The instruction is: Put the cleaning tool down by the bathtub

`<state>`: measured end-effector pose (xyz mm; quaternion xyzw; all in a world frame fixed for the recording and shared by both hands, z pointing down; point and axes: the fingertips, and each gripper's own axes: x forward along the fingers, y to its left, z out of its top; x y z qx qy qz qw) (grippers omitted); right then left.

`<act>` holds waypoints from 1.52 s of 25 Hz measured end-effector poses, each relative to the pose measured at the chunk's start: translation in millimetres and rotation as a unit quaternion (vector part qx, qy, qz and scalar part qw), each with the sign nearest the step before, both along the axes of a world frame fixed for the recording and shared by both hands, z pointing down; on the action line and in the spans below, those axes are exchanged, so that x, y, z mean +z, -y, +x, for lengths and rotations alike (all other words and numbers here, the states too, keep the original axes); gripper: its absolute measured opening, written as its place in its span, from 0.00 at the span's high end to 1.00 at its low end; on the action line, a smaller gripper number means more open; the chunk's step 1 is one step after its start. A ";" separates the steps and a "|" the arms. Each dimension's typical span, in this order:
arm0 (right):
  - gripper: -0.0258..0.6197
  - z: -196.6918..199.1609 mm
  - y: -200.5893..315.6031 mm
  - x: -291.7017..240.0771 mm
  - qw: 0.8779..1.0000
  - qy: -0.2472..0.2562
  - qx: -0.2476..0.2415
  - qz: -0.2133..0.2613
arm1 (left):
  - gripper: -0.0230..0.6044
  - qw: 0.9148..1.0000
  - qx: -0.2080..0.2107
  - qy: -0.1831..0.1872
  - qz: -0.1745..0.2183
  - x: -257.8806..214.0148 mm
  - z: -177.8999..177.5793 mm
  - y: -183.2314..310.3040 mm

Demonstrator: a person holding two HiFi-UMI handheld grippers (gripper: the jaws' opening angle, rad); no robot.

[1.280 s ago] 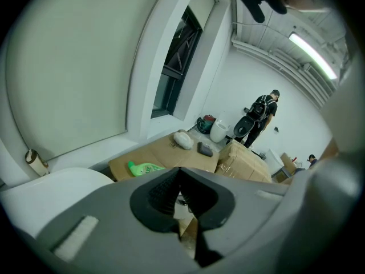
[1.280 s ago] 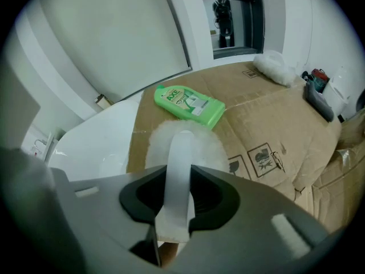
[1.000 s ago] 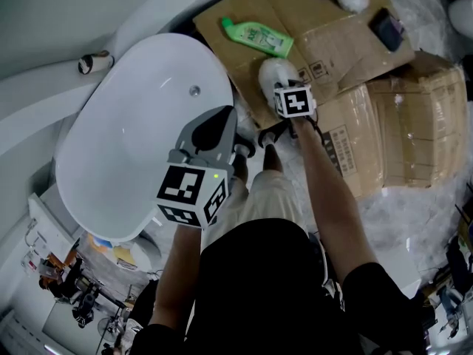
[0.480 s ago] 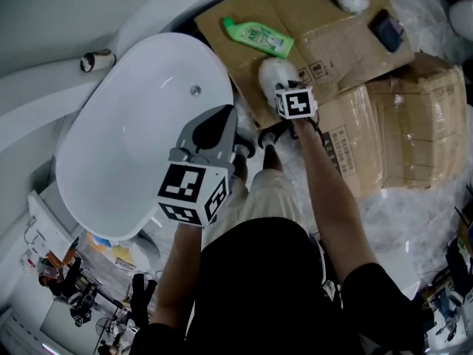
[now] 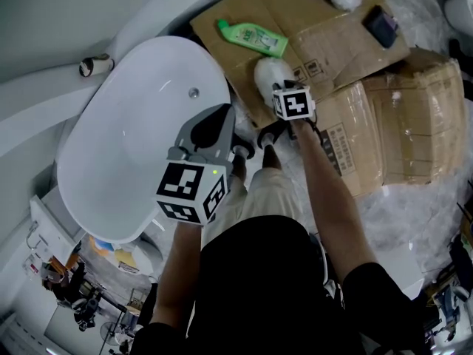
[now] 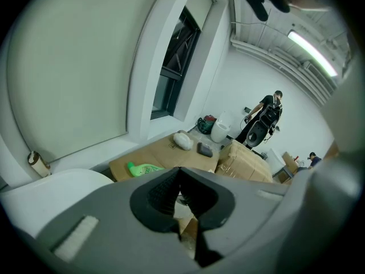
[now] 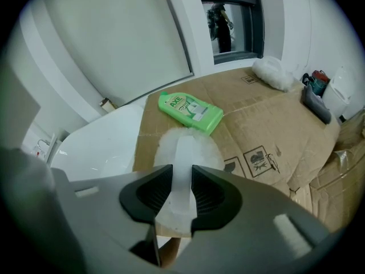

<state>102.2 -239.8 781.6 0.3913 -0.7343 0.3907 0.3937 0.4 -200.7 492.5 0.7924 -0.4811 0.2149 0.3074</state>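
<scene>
The person's right arm reaches forward and down, and the right gripper is clamped on the white handle of the cleaning tool. The tool's long axis runs straight out from the jaws, away from the person. Its fluffy head points toward the green bottle and sits low over the flattened cardboard, just beside the bathtub. The left gripper is held higher, over the tub's rim, with its jaws closed together on nothing.

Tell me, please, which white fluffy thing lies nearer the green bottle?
The head of the cleaning tool in the right gripper; the other tuft lies at the far end of the cardboard.
</scene>
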 end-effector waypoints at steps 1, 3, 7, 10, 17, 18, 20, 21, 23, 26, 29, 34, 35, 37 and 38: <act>0.82 0.2 0.0 -1.4 1.000 0.001 0.000 0.001 | 0.96 1.000 0.000 0.000 0.000 -0.3 0.5 0.0; 0.82 1.9 -1.4 -4.0 1.000 0.000 0.001 0.001 | 0.96 1.000 0.001 0.001 0.000 -0.7 1.7 0.0; 0.82 3.9 -1.4 -13.1 1.000 0.002 0.004 0.005 | 0.96 1.000 0.002 0.001 0.001 -2.7 4.0 0.1; 0.82 4.9 2.8 -21.5 1.000 0.005 0.006 0.015 | 0.96 1.000 0.005 -0.002 0.002 -5.0 5.6 0.7; 0.82 10.0 9.9 -45.1 0.999 0.008 0.021 0.040 | 0.96 1.000 0.020 -0.005 0.007 -11.7 7.4 2.4; 0.82 10.5 10.1 -49.1 0.999 0.007 0.024 0.042 | 0.96 1.000 0.023 -0.006 0.008 -12.9 7.1 2.6; 0.82 11.1 9.8 -56.6 0.999 0.005 0.029 0.046 | 0.96 1.000 0.027 -0.007 0.010 -14.9 6.0 1.8; 0.82 10.8 9.0 -60.2 0.998 0.005 0.031 0.048 | 0.96 0.999 0.029 -0.008 0.010 -15.8 4.9 0.9; 0.82 8.4 6.6 -67.6 0.998 0.005 0.034 0.053 | 0.96 0.999 0.033 -0.009 0.011 -18.5 1.6 -1.6; 0.82 3.7 3.1 -80.2 0.997 0.005 0.041 0.061 | 0.96 0.999 0.040 -0.012 0.016 -24.1 -4.2 -5.3; 0.82 -2.5 -1.7 -95.2 0.996 0.008 0.048 0.073 | 0.96 0.999 0.048 -0.014 0.021 -28.9 -10.3 -10.6; 0.82 -12.9 -14.9 -119.0 0.994 0.012 0.056 0.091 | 0.96 0.998 0.059 -0.022 0.030 -39.1 -22.2 -20.9; 0.82 -14.5 -18.2 -124.2 0.994 0.012 0.058 0.095 | 0.96 0.997 0.061 -0.023 0.032 -41.4 -24.6 -23.3; 0.82 -17.6 -24.7 -136.0 0.993 0.012 0.062 0.104 | 0.96 0.997 0.067 -0.026 0.036 -45.8 -29.2 -28.1; 0.82 -19.0 -28.1 -142.6 0.992 0.012 0.064 0.110 | 0.96 0.996 0.070 -0.027 0.039 -48.2 -31.4 -30.6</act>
